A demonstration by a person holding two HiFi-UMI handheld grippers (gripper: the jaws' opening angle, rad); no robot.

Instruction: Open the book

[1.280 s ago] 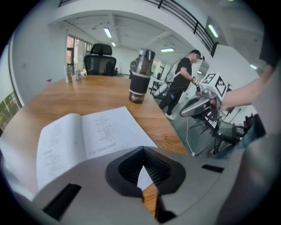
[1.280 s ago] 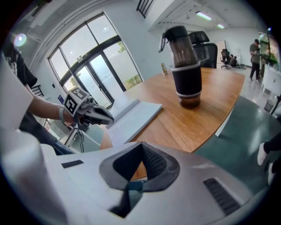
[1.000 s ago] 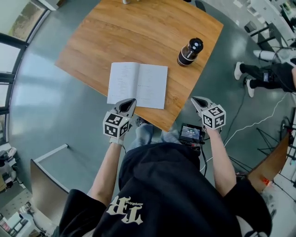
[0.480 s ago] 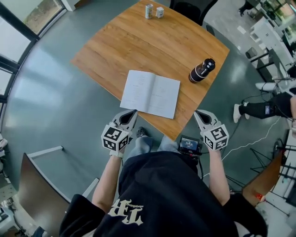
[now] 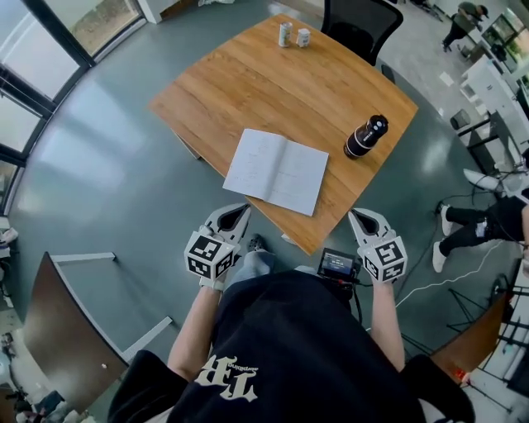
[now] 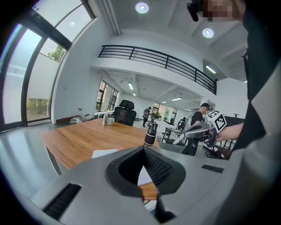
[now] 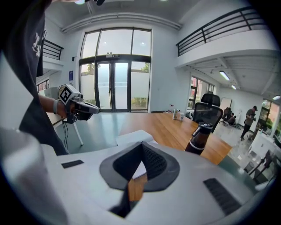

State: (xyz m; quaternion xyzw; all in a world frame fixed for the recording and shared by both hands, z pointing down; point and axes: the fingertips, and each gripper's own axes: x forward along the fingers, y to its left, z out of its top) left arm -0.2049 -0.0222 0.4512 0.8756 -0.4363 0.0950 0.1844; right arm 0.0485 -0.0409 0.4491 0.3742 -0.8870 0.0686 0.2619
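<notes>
Head view, with both gripper views. The book (image 5: 277,171) is shown lying open and flat on the wooden table (image 5: 248,74), near the corner closest to the person; two pale pages are divided by a central fold, and the faint marks on them are too small to be read. In the left gripper view only a pale sliver of the book (image 6: 104,153) is seen above the gripper body, the rest being covered by the jaws; in the right gripper view the book (image 7: 134,137) is likewise cut off by the jaws. The left gripper (image 5: 234,213) and the right gripper (image 5: 362,217) are held off the table, just short of its near corner and to either side of it, well apart from the book. In each gripper view the jaws are seen pressed together with nothing between them (only table and page show through the dark recess behind them). A dark bottle (image 5: 365,137) stands capped to the right of the book, apart from it; its contents are hidden. Two small cans (image 5: 285,34) stand side by side at the far edge, and what they hold cannot be made out. A black chair (image 5: 361,25) is partly cut off beyond the table.
</notes>
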